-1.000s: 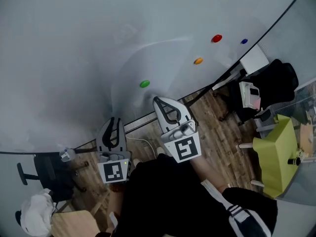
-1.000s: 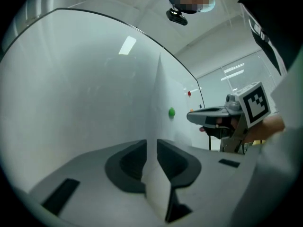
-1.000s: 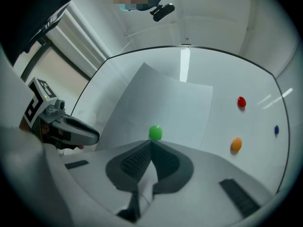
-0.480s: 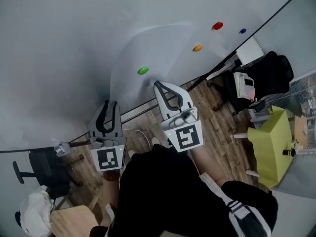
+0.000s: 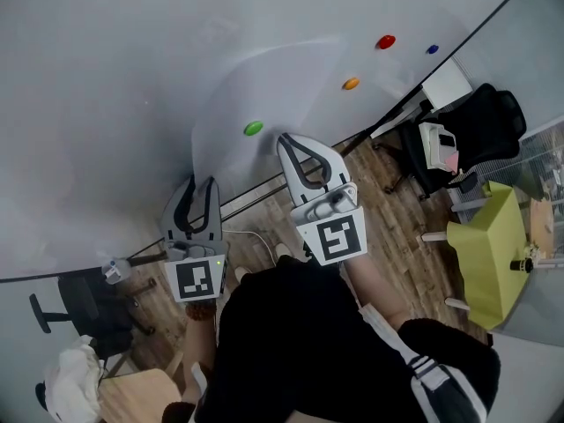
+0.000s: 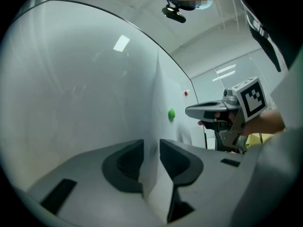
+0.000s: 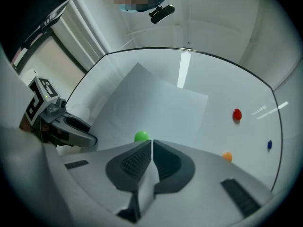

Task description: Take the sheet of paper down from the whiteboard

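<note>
A white sheet of paper (image 5: 264,86) lies against the whiteboard (image 5: 115,77), with a green magnet (image 5: 254,128) near its lower edge. My right gripper (image 5: 284,139) is shut on that lower edge just right of the magnet; in the right gripper view (image 7: 152,148) its pads pinch the paper (image 7: 156,108) below the green magnet (image 7: 141,136). My left gripper (image 5: 200,183) is at the sheet's lower left corner. In the left gripper view (image 6: 150,155) the paper's edge (image 6: 165,93) runs between the jaws, which stand a little apart.
Red (image 5: 385,40), orange (image 5: 351,84) and blue (image 5: 432,49) magnets sit on the bare board right of the sheet. A black chair (image 5: 480,135) and a green table (image 5: 485,263) stand at the right, and another office chair (image 5: 75,311) at the lower left.
The left gripper has come up from below the board's edge to the sheet's lower left corner. The right gripper stays shut on the lower edge.
</note>
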